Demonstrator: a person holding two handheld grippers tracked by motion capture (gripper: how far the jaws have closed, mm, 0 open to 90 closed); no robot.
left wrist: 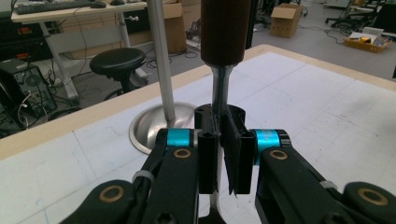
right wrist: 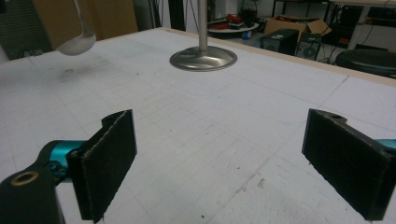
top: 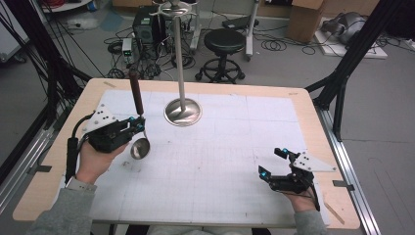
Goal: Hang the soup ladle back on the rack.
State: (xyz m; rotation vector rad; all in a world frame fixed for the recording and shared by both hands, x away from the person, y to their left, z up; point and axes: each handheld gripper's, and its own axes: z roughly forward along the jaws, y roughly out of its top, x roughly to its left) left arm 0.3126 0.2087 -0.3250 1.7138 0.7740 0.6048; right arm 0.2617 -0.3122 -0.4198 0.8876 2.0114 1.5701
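Observation:
A steel ladle (top: pixel 139 147) with a dark brown handle (top: pixel 135 89) stands nearly upright over the table's left part, bowl down and lifted off the white mat. My left gripper (top: pixel 138 123) is shut on its thin metal shaft (left wrist: pixel 219 95), just below the brown handle (left wrist: pixel 223 30). The ladle's bowl (right wrist: pixel 77 45) hangs at the far left of the right gripper view. A metal stand with a round base (top: pixel 183 112) and a tall pole (top: pixel 179 54) rises at the table's back middle. My right gripper (top: pixel 272 162) rests near the front right, wide open, with nothing between its pads (right wrist: pixel 109 158).
A white gridded mat (top: pixel 220 156) covers the wooden table (top: pixel 313 127). Behind the table are a black stool (top: pixel 223 46), cables, a computer case and cardboard boxes on the floor. Black frame struts (top: pixel 350 54) stand at both sides.

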